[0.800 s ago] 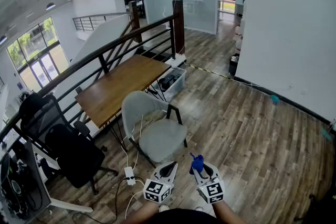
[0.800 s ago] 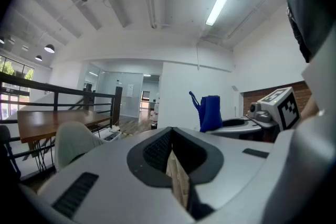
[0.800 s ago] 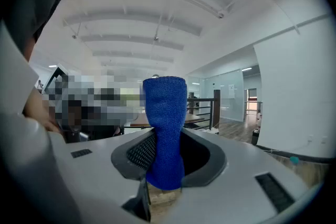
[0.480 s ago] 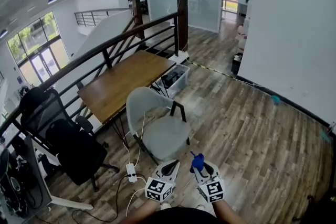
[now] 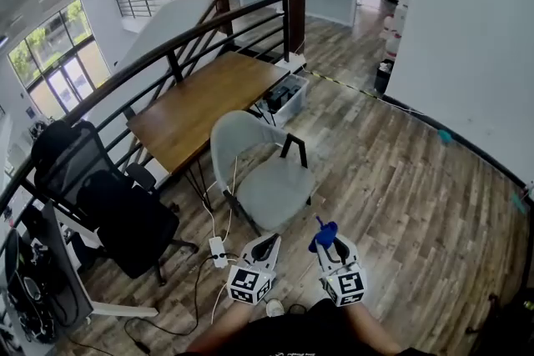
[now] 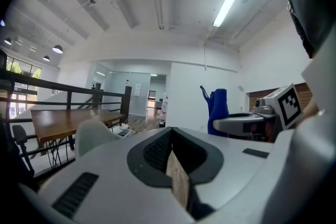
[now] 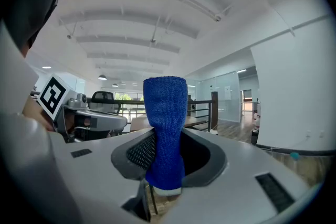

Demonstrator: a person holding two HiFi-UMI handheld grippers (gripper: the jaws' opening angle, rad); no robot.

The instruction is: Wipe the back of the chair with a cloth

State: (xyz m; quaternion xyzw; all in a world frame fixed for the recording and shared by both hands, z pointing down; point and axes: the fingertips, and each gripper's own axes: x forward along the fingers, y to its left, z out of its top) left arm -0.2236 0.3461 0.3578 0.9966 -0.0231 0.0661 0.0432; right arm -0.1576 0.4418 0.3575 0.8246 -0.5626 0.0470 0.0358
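Right tongs (image 5: 331,244) are pinching the blue cloth (image 5: 324,234) upright, seemingly ready for wiping. Left tongs (image 5: 265,246) are sitting pressed together, empty. Both are hovering near the grey chair (image 5: 269,189), not touching its back (image 5: 236,139).

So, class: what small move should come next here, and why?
Probably carry the right gripper forward and to the left, toward the back of the grey chair. Its jaws are shut on the blue cloth, but it hangs well short of the chair, so the cloth touches nothing to wipe yet.
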